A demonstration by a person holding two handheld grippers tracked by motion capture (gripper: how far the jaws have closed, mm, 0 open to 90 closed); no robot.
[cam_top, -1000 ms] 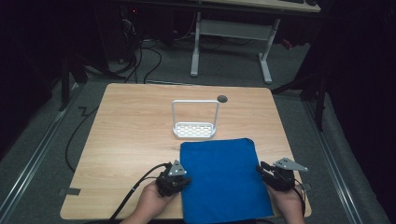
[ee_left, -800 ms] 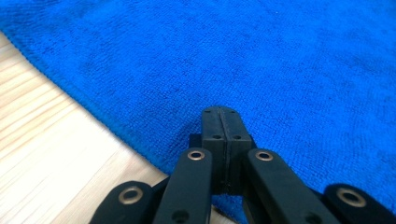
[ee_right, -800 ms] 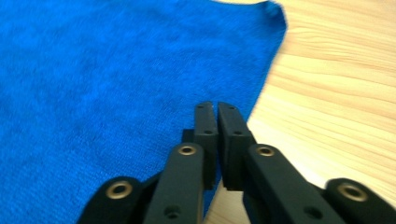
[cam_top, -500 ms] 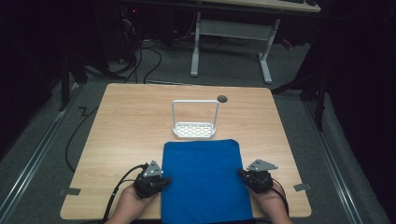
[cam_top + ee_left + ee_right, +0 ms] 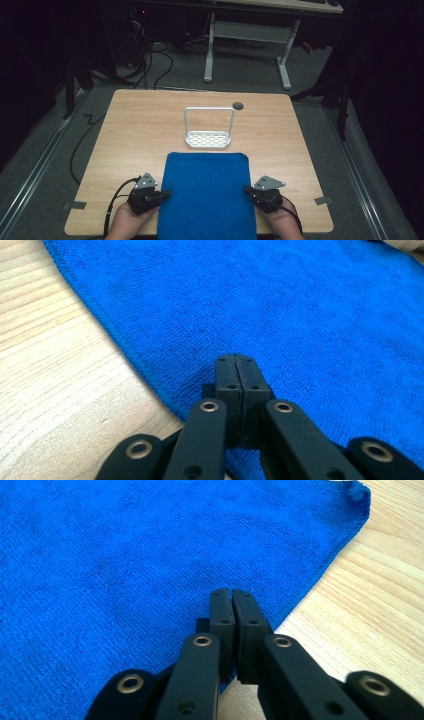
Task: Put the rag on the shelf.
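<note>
Just in front of the white wire rack (image 5: 208,131), on the person's side of it, a blue towel (image 5: 207,192) lies spread flat on the wooden table (image 5: 135,130), its far edge near the rack's perforated base but not touching it, its near edge running off the table's front.

The work in hand looks like laying out or pulling the towel, and it seems well along: the cloth sits square and smooth, its far corners rounded and lying flat, with no folds or bunching to be seen. What is left is hard to judge; a fold or a hang on the rack may follow, and neither has begun.

Up close the towel (image 5: 280,305) is a dense, short-piled microfibre of strong blue with a stitched hem along its edge, and in the right gripper view one far corner of it (image 5: 150,555) curls up slightly.

The left gripper (image 5: 162,194) sits at the towel's left edge, well toward the person from the rack; in its own view (image 5: 235,362) the jaws are pressed together over the cloth beside the hem, and whether they pinch any fabric I cannot tell. The right gripper (image 5: 248,190) mirrors it at the right edge, and its own view (image 5: 231,597) shows the jaws drawn nearly together, a thin slit between them, tips resting over the towel.
</note>
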